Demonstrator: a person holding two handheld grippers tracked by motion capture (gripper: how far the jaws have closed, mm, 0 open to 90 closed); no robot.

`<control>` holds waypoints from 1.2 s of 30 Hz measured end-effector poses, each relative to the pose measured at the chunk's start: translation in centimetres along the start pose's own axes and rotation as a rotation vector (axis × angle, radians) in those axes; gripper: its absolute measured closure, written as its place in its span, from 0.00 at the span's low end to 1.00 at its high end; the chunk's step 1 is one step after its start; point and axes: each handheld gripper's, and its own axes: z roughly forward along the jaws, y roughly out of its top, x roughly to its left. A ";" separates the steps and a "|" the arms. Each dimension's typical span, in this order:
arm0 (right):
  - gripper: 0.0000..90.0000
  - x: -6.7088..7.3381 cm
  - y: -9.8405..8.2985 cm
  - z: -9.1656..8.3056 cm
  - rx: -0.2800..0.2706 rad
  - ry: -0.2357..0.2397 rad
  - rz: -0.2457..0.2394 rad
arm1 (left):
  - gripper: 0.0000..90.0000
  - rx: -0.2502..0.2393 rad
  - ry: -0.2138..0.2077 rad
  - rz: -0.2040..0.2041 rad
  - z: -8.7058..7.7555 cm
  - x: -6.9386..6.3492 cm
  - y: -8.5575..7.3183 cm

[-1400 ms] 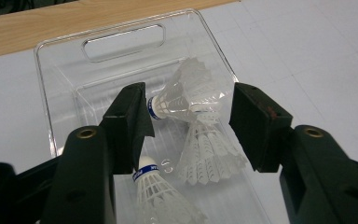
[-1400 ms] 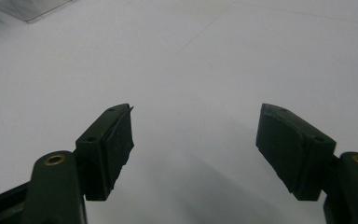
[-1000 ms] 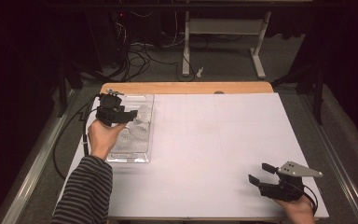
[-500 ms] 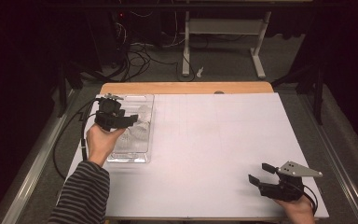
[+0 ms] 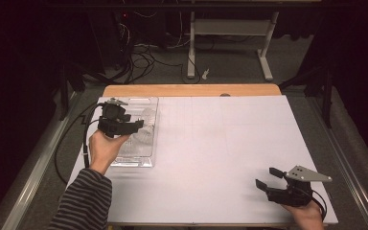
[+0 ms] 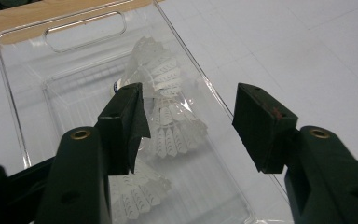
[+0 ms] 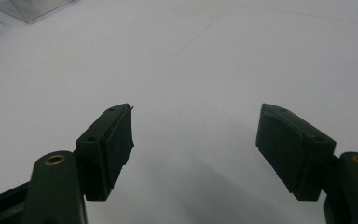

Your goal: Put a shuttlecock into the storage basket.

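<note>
A clear plastic tray (image 5: 133,161) lies at the table's left side, and several white feathered shuttlecocks (image 5: 147,116) rest inside it. My left gripper (image 5: 139,125) hovers over the tray's middle, open, pointing right. In the left gripper view the open left gripper (image 6: 189,126) frames a shuttlecock (image 6: 177,123); another shuttlecock (image 6: 151,65) lies farther off and a third (image 6: 137,189) nearer, all inside the tray (image 6: 14,107). My right gripper (image 5: 267,177) sits at the near right corner, open and holding nothing. In its own view the right gripper (image 7: 196,144) hangs above bare white table.
A white sheet (image 5: 220,143) covers the table, with a wooden strip (image 5: 191,90) along the far edge. A tray corner (image 7: 28,9) shows far off in the right gripper view. Cables and a desk frame (image 5: 230,28) stand on the floor beyond.
My left gripper has drifted slightly toward the person above the tray, still open. The right gripper has not moved.
</note>
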 end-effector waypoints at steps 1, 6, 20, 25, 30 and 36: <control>0.31 0.0 0.0 0.0 0.000 0.000 0.001 | 0.49 -0.001 -0.002 0.002 0.0 -0.1 -0.1; 0.31 0.0 0.0 0.0 0.000 0.001 0.000 | 0.49 -0.002 -0.016 0.006 -0.2 -0.3 -0.5; 0.31 0.0 0.0 0.0 -0.002 0.001 0.001 | 0.49 -0.010 -0.045 0.019 -1.1 -1.1 -1.4; 0.31 0.0 0.0 0.0 -0.002 0.001 0.000 | 0.49 -0.017 -0.058 0.014 -1.2 -1.1 -1.8; 0.31 0.0 0.0 0.0 -0.002 0.001 -0.001 | 0.49 -0.024 -0.060 0.004 -1.3 -1.0 -2.1; 0.31 0.0 0.0 0.0 -0.002 0.001 -0.001 | 0.49 -0.031 -0.065 0.003 -1.6 -1.1 -2.5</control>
